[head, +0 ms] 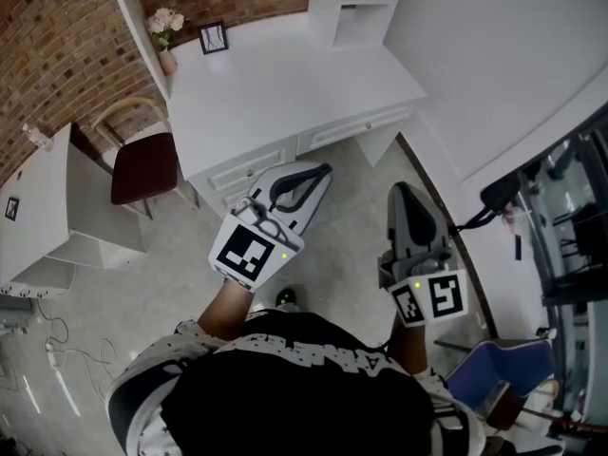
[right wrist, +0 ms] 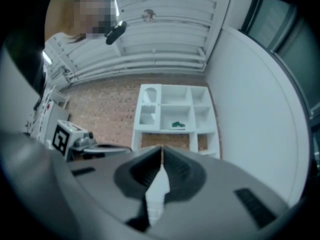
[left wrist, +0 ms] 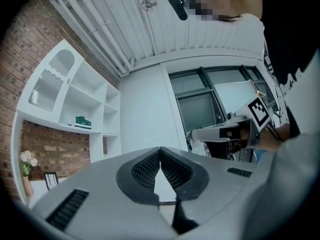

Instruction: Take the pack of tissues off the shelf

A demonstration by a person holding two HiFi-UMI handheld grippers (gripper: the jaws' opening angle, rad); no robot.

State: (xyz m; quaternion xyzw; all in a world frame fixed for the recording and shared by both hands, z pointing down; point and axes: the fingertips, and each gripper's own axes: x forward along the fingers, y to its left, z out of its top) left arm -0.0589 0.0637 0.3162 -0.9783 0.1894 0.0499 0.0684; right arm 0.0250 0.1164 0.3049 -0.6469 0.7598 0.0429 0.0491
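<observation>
green pack of tissues (right wrist: 178,125) lies on shelf (right wrist: 165,130); left gripper (left wrist: 160,149) and right gripper (right wrist: 161,148) closed, empty.

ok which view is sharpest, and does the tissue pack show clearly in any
Head view: evenly lit and sharpest, wide-angle curving the desk edges, no pack in sight. Left gripper view: heavy fisheye, dark corners, the green pack of tissues small but clear on the shelf. Right gripper view: softest, the pack of tissues a blurry green speck.
</observation>
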